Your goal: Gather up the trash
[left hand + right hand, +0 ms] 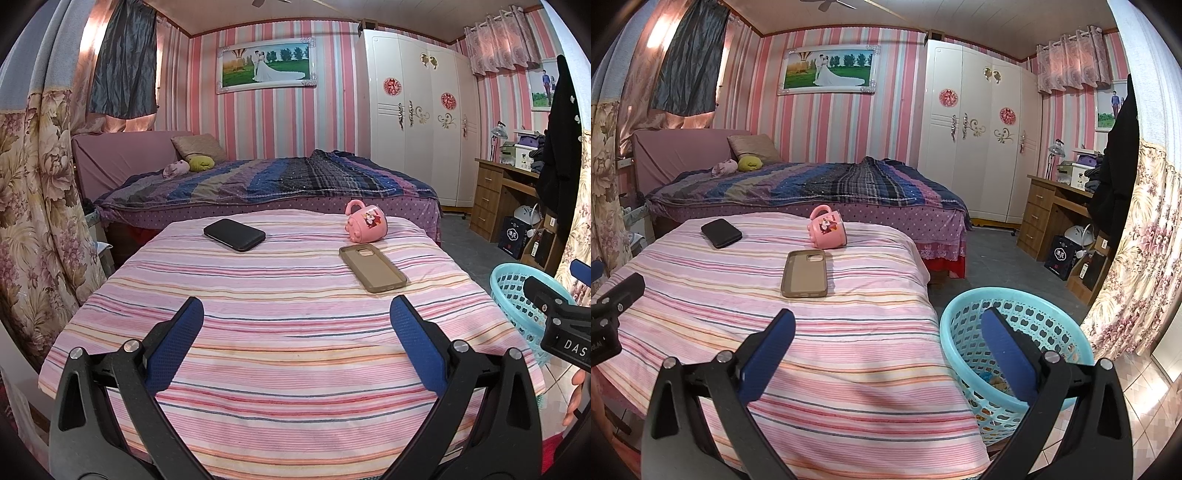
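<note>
A table with a pink striped cloth (295,350) (812,350) fills the foreground. A light blue plastic basket (1045,325) stands on the floor at the table's right side, with small bits of trash at its bottom (995,384); its rim shows in the left wrist view (513,291). My left gripper (295,321) is open and empty above the near part of the cloth. My right gripper (886,328) is open and empty, its right finger over the basket. No loose trash shows on the cloth.
On the table lie a black phone (234,234) (721,233), a tan phone case (373,267) (806,273) and a pink mug on its side (365,221) (827,229). A bed (266,184), white wardrobe (417,122) and wooden desk (1052,214) stand behind.
</note>
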